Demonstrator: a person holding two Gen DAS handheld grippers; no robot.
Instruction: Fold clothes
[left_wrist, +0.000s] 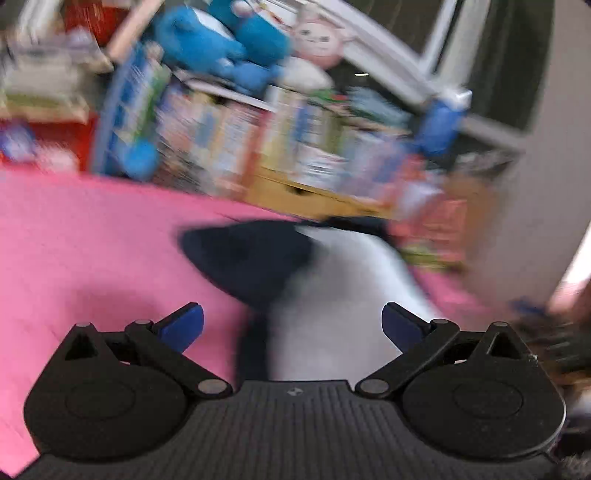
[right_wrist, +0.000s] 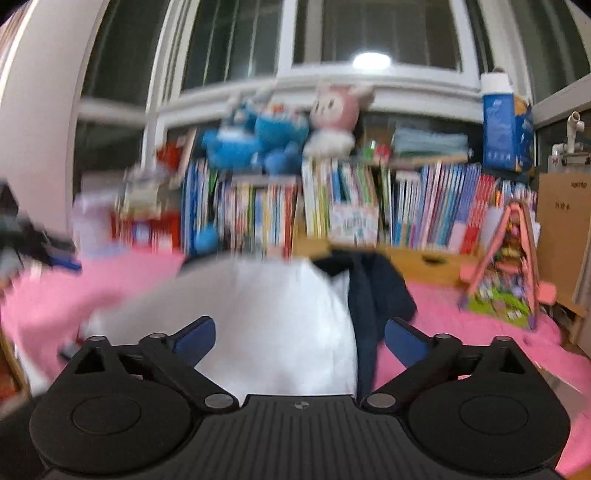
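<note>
Child's room at home: crammed bookshelf (right_wrist: 369, 206), plush toys (right_wrist: 258, 140)

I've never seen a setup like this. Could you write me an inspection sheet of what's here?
Surface: pink mat.
Job's things: white and navy garment lying on the mat, blurred.
Clutter: colourful toy house on the mat.
Grippers: left gripper and right gripper, jaws wide open, nothing held.
Cables: nothing seen.
Surroundings: bookshelf, blue plush, pink plush, windows.
</note>
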